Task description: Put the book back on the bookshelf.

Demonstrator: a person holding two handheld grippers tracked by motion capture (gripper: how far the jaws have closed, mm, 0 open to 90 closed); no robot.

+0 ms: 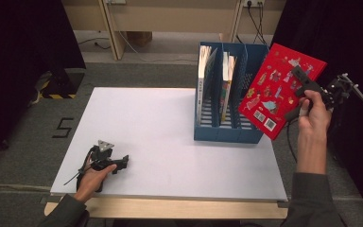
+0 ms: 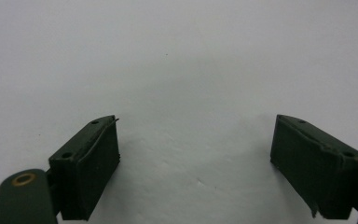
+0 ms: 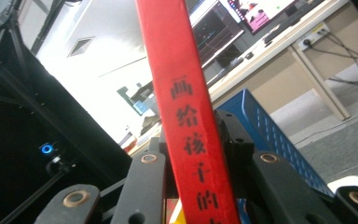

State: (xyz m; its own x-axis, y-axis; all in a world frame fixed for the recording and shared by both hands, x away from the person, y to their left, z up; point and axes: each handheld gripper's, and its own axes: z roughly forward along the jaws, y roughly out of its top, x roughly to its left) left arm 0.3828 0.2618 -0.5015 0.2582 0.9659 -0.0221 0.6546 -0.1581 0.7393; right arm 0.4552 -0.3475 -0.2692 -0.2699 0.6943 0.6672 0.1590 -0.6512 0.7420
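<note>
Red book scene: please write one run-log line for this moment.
right gripper: shut on red book, raised beside blue file rack | left gripper: open, on table

Grey carpet (image 1: 137,71) surrounds the white table (image 1: 170,142); black curtains (image 1: 23,38) flank it, with what looks like a wooden desk (image 1: 170,14) beyond.

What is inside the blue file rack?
The blue file rack holds two upright books in its left slots; the red book covers the right slot.
</note>
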